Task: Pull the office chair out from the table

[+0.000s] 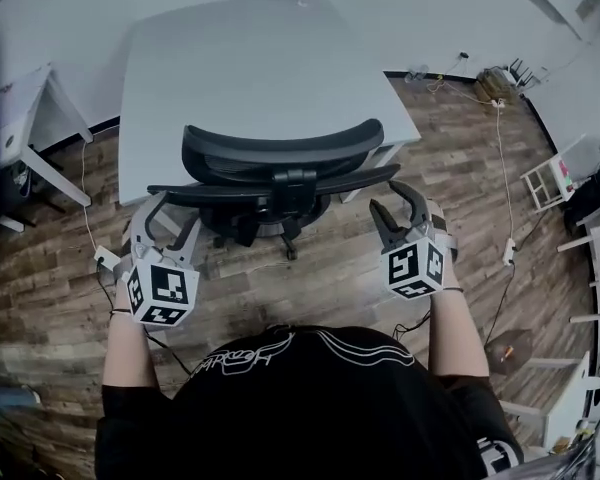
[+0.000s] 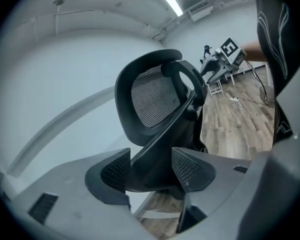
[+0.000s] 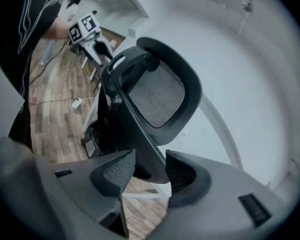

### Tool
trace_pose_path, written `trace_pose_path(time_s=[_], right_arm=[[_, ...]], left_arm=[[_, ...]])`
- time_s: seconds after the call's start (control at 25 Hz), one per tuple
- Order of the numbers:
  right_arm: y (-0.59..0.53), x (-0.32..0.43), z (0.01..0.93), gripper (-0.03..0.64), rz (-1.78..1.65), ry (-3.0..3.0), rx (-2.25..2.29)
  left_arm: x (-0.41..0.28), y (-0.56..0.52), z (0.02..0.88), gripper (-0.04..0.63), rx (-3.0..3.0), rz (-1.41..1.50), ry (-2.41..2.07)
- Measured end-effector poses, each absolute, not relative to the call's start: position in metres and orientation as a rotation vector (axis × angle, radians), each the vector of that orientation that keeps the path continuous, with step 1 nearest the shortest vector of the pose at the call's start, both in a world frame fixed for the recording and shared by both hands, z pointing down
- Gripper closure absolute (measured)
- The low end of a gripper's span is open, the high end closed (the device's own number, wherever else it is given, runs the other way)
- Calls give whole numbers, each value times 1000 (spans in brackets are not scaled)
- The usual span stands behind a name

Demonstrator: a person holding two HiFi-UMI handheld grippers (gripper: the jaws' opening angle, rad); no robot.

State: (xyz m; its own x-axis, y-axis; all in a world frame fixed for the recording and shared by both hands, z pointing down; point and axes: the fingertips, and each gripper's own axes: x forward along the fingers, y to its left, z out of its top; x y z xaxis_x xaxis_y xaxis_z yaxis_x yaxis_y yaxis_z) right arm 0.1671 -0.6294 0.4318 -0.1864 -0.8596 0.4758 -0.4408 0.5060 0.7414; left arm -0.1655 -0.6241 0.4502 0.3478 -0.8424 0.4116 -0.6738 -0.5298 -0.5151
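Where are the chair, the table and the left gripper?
Chair [image 1: 280, 150], head view: on the curved top of its backrest.
Table [image 1: 240, 58], head view: on its bare top.
Left gripper [image 1: 180, 211], head view: midway between its fingertips.

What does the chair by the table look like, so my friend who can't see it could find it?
Look for the big white table in the middle of the wooden floor. The chair is pushed in at the table's near edge. It is black with a curved mesh back, while the furniture around it is white.
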Motion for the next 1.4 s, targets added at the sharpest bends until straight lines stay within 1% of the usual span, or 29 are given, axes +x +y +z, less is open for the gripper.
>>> trace_pose_path(time_s=[0.32,0.52,0.72,0.88,0.92,1.2,1.4], right_arm=[[-665,174,439,416,-730,-1630,926],[-663,180,442,407,-717,-1617,810],[-668,181,460,407,-721,-1572,746],[-674,178,463,408,-745,-1572,790],[-675,179,462,408,-750,-1573,800],[-679,178,462,416,-758,-1552,768],[-679,178,462,416,-737,-1547,781]], left_arm=[[-185,-649,464,359,-2162,-1176,1211],[-176,-654,472,359,-2161,-1246,1058],[-182,-661,481,359,-2048,-1354,976],[-181,-665,481,361,-2018,-1358,978],[-182,-665,481,374,-2008,-1362,974],[-183,-665,483,392,-1945,-1407,922],[-183,-664,484,394,-1928,-1425,931]])
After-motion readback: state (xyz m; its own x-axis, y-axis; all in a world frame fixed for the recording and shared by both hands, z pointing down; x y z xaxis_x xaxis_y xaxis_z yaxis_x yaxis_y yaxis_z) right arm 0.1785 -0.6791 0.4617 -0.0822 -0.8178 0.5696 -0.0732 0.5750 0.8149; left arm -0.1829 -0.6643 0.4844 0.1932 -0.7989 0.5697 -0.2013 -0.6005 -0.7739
